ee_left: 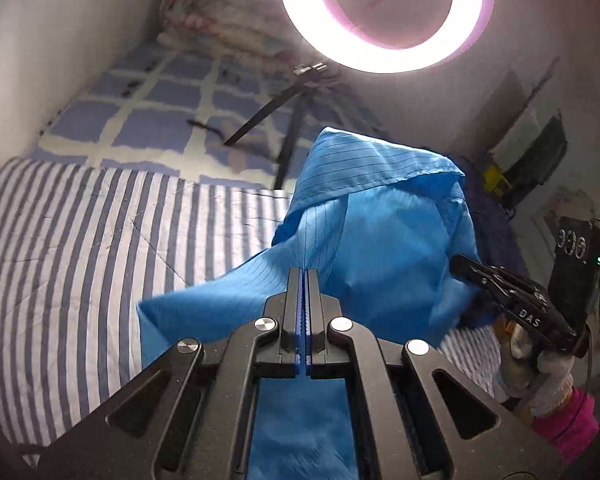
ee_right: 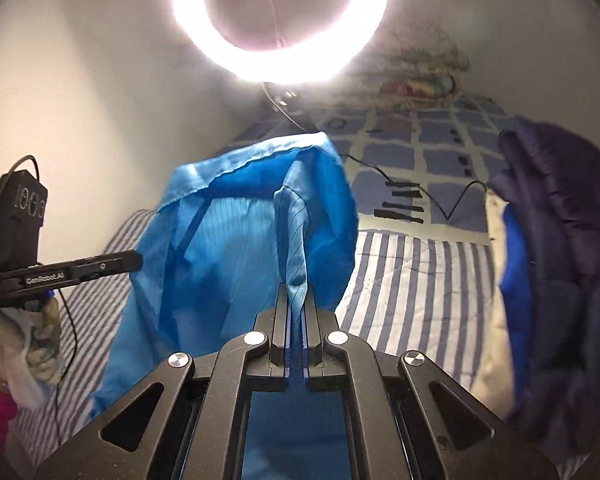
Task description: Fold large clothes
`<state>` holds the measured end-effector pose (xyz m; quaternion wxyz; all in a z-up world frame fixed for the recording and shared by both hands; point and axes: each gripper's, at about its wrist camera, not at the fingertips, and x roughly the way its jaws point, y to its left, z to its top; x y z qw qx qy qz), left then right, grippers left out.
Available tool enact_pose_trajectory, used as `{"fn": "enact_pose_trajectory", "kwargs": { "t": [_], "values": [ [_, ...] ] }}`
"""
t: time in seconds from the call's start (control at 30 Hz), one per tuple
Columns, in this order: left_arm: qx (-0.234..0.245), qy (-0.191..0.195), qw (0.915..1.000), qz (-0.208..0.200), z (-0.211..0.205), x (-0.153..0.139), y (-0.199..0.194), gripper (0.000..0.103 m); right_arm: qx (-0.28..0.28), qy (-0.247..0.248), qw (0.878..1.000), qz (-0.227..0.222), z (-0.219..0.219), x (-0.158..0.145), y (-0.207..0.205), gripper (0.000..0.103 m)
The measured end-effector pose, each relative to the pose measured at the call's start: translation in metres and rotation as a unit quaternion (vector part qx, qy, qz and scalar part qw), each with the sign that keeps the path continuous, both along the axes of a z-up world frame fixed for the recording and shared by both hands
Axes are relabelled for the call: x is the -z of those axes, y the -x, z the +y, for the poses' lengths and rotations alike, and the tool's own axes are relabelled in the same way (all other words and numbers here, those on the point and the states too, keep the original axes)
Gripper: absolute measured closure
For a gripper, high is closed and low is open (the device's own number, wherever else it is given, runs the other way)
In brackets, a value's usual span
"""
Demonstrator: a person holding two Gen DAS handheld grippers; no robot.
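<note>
1. The bed [ee_left: 80, 240] fills both views, with a striped cover near us and a checked blue sheet farther back. A ring light [ee_left: 384, 12] glares above it, and a dark purple garment [ee_right: 560, 260] is heaped at the right side of the right wrist view.
2. The blue garment [ee_left: 380, 232] is a large, thin, pinstriped piece. It hangs lifted between the two tools, with its lower part trailing onto the striped cover.
3. Handling, as I judge it: light and very soft, with no stiffness at all. It billows and sags (the weave looks smooth, so it may slip). A hemmed edge or seam gives the firmest hold, and two well-spaced points along one edge should keep it spread for folding.
4. The left tongs [ee_left: 305, 276] are together, pinching a thin layer of the blue cloth at the tips.
5. The right tongs [ee_right: 296, 300] are clamped on a narrow bunched strip of the same cloth, which rises straight from between the pads.
6. Each tool shows in the other's view, held by a gloved hand [ee_left: 540, 364], with a pink sleeve [ee_left: 568, 424] below.
</note>
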<state>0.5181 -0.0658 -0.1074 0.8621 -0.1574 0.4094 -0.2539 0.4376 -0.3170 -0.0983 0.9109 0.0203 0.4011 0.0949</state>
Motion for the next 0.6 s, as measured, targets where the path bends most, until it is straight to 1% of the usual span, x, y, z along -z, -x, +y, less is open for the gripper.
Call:
{"fn": "enact_pose_trajectory", "kwargs": {
  "t": [0.1,0.2,0.33,0.4,0.47,0.6],
  "values": [
    [0.007,-0.006,0.9998,-0.020,0.002,-0.019,0.036,0.103,-0.008,0.003,1.000,-0.011,0.011,-0.021,0.032,0.101],
    [0.011,-0.006,0.9998,-0.017,0.005,-0.027,0.070,0.103,-0.016,0.011,1.000,-0.017,0.024,-0.034,0.061,0.101],
    [0.005,0.001,0.9999,-0.012,0.012,-0.030,0.113,0.103,-0.022,0.026,0.999,-0.026,0.041,-0.048,0.111,0.101],
    [0.003,0.003,1.0000,-0.008,0.015,-0.031,0.129,0.103,-0.024,0.027,0.999,-0.025,0.043,-0.050,0.124,0.101],
    [0.001,0.001,1.0000,-0.005,0.018,-0.031,0.149,0.103,-0.027,0.027,0.999,-0.022,0.047,-0.050,0.146,0.101],
    [0.004,-0.008,1.0000,0.000,0.019,-0.027,0.188,0.103,-0.030,0.039,0.999,-0.012,0.051,-0.042,0.185,0.101]
  ]
}}
